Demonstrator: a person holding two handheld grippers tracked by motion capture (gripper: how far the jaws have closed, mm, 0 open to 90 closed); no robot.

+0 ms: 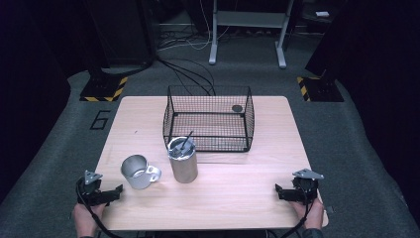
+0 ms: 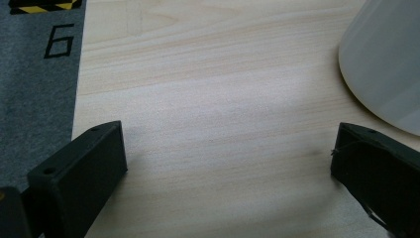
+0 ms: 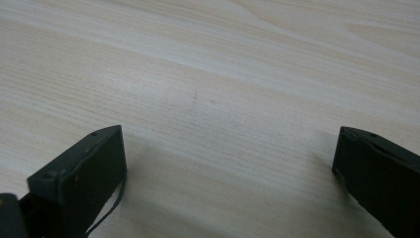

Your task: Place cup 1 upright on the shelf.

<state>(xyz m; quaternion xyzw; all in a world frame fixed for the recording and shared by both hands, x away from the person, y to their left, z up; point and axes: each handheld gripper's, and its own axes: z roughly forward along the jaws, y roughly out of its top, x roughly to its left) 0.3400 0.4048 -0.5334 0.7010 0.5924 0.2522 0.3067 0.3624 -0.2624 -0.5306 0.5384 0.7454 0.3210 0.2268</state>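
A metal mug [image 1: 139, 171] with a handle stands on the wooden table [image 1: 233, 198], left of centre. Beside it on the right rises a tall steel tumbler [image 1: 183, 159] with a lid and a dark straw. Behind them sits a black wire basket [image 1: 209, 118] holding a small dark round object [image 1: 237, 108]. My left gripper [image 1: 114, 193] rests at the table's front left corner, open, nothing between its jaws; the mug's pale side [image 2: 386, 64] appears at the upper right of its view. My right gripper [image 1: 280, 192] lies at the front right, open over bare wood [image 3: 208, 99].
Grey carpet [image 1: 54, 144] surrounds the table, with a "6" marked on it [image 1: 100, 119]. Black stands with yellow-black striped bases [image 1: 104, 88] flank the far side, cables [image 1: 188, 69] trail on the floor, and a white desk frame [image 1: 247, 29] stands behind.
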